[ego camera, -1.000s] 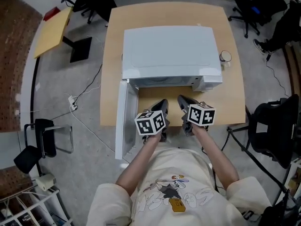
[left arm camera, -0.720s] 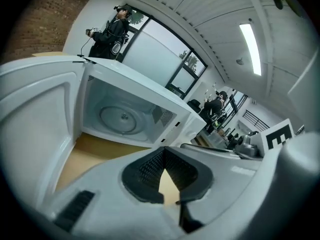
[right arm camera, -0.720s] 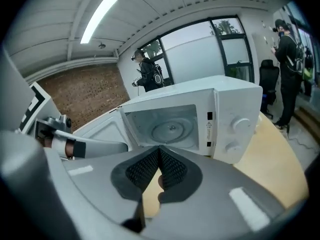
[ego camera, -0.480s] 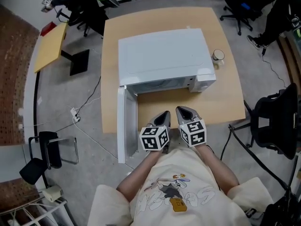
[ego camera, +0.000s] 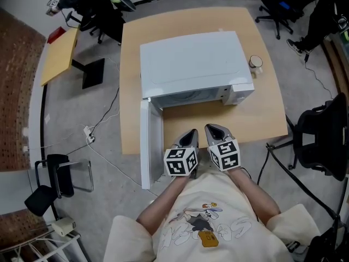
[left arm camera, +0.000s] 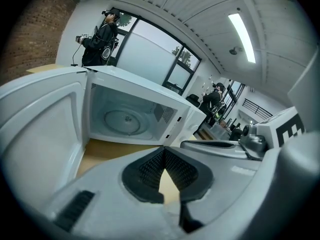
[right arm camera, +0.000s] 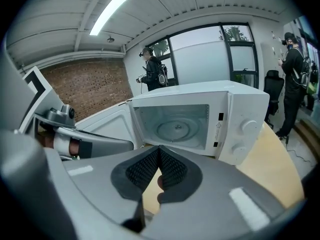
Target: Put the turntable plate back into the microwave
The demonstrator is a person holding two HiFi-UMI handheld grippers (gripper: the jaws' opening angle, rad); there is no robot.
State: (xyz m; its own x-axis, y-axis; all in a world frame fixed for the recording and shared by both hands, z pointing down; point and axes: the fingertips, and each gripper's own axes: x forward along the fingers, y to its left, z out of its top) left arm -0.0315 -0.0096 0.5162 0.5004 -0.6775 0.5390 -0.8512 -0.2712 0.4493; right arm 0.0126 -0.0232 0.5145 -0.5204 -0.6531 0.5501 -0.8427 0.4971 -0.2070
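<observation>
Left gripper [ego camera: 191, 132]: held low in front of the torso at the near edge of the bench [ego camera: 262, 113], pointed forward and somewhat downward at the microwave opening; marker cube faced up.
Left jaws: closed tip to tip, nothing gripped; only the bench top is seen through the wedge behind the pads.
Right gripper [ego camera: 212, 127]: held just beside the left one, almost parallel, at the same downward tilt; marker cube faced up.
Right jaws: closed together at the tips, nothing held.
Arms: both forearms are extended forward from the body and drawn close, wrists near each other.
Gap to target: both grippers are kept well short of the microwave [ego camera: 191, 64], with bare bench between.
Turntable plate [left arm camera: 123, 119]: seen lying flat on the floor of the cavity, centred, touched by neither gripper.
Door [ego camera: 146, 143]: swung fully open to the left, past the bench edge.
Cup [ego camera: 254, 63]: stood on the bench just beside the microwave's right rear corner.
Surroundings: office chairs are noted on the floor around the bench; standing persons are seen in the background of both gripper views.
</observation>
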